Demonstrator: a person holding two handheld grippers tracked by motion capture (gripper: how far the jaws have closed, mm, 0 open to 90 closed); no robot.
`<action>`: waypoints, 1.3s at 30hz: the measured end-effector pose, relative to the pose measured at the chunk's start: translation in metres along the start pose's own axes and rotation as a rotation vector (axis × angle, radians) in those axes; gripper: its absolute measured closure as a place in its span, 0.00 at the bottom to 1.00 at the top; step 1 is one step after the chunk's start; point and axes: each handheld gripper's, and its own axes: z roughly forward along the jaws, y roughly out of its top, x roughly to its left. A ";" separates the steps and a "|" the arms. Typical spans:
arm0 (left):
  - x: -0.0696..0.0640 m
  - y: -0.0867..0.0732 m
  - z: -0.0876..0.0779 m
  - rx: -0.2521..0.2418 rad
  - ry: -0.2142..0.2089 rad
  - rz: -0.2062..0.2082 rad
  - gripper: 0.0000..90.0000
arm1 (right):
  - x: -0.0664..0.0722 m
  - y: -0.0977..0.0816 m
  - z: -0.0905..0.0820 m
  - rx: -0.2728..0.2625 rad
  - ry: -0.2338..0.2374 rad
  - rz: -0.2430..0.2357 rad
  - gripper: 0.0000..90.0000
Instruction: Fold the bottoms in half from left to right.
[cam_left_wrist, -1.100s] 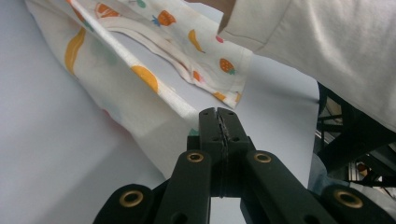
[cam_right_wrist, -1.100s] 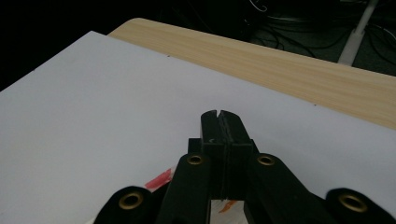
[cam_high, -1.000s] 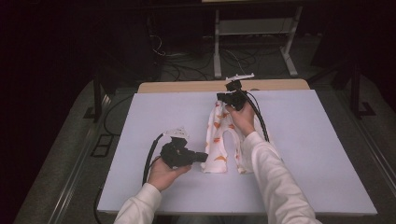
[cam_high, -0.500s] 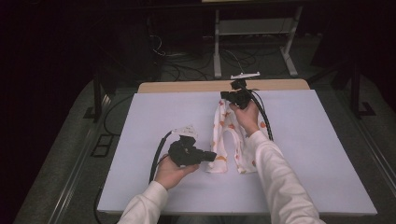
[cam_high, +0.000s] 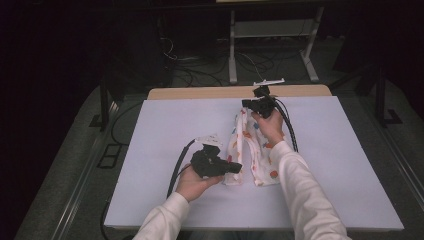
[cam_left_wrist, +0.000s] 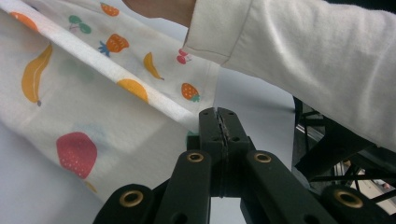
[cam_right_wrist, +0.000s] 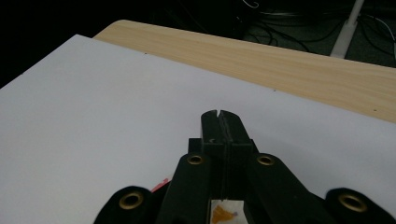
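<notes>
Table (cam_high: 150, 150): white sheet over a wooden top; a strip of bare wood shows along the far edge at 12 o'clock in the high view.
Cloth (cam_high: 250, 150): white fabric printed with fruit, lying on the sheet near its centre, bunched into two long folds that run from 12 toward 6 o'clock. In the left gripper view the same cloth (cam_left_wrist: 93, 107) spreads from 9 to 11 o'clock, showing bananas, strawberries and a hemmed edge.
My right sleeve (cam_high: 305, 195): white, crossing the cloth's near end at about 5 o'clock of the sheet.
My left gripper (cam_high: 234, 168): low on the sheet, pointing toward 3 o'clock, tips at the cloth's near left corner.
Left jaws: pressed together; the cloth's hem runs in behind the tips, but I cannot tell whether fabric is caught between them.
My right gripper (cam_high: 248, 103): at the cloth's far end, near 12 o'clock.
Right jaws: pressed together, with a scrap of printed fabric pinched low between them in the right gripper view.
</notes>
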 end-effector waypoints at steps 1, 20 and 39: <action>0.000 0.001 0.002 0.000 -0.003 0.000 0.99 | -0.001 0.000 0.000 0.000 0.001 0.001 0.99; -0.003 0.015 0.038 0.021 -0.057 0.008 0.99 | -0.026 -0.008 -0.004 0.009 0.035 0.019 0.99; -0.001 0.027 0.078 0.033 -0.081 -0.018 0.99 | -0.056 -0.022 0.003 0.030 0.086 0.053 0.98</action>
